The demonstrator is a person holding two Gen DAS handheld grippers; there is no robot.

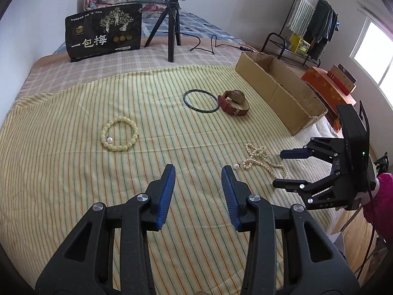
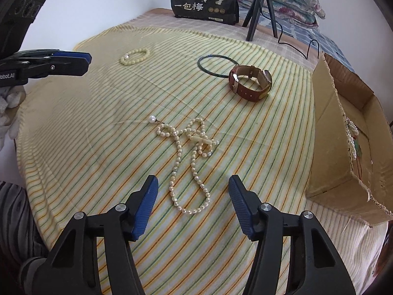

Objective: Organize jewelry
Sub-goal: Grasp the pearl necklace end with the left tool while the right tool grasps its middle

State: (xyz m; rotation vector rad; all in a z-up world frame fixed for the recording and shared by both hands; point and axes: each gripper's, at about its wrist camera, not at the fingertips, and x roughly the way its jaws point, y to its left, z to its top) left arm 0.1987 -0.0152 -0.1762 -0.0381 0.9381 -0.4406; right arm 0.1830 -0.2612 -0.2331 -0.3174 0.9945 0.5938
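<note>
On the striped cloth (image 1: pixel 73 172) lie a pearl necklace (image 2: pixel 186 152) (image 1: pixel 260 159), a single pearl on a pin (image 2: pixel 152 118), a pale yellow bead bracelet (image 1: pixel 120 134) (image 2: pixel 135 56), a dark green bangle (image 1: pixel 185 100) (image 2: pixel 199 63) and a brown-strapped watch (image 1: pixel 233 102) (image 2: pixel 250 83). My right gripper (image 2: pixel 193 179) (image 1: pixel 280 168) stands open low over the necklace's near loop, its pads apart from the beads. To the left of the necklace my left gripper (image 1: pixel 198 169) (image 2: pixel 88 60) is open above bare cloth, holding nothing.
An open cardboard box (image 2: pixel 329 147) (image 1: pixel 277 93) lies at the right with a pearl strand (image 2: pixel 352 137) inside. At the back of the bed stand a black printed bag (image 1: pixel 103 32), a tripod (image 1: pixel 172 32) with its cable, and folded quilts. A clothes rack (image 1: pixel 312 19) stands beyond.
</note>
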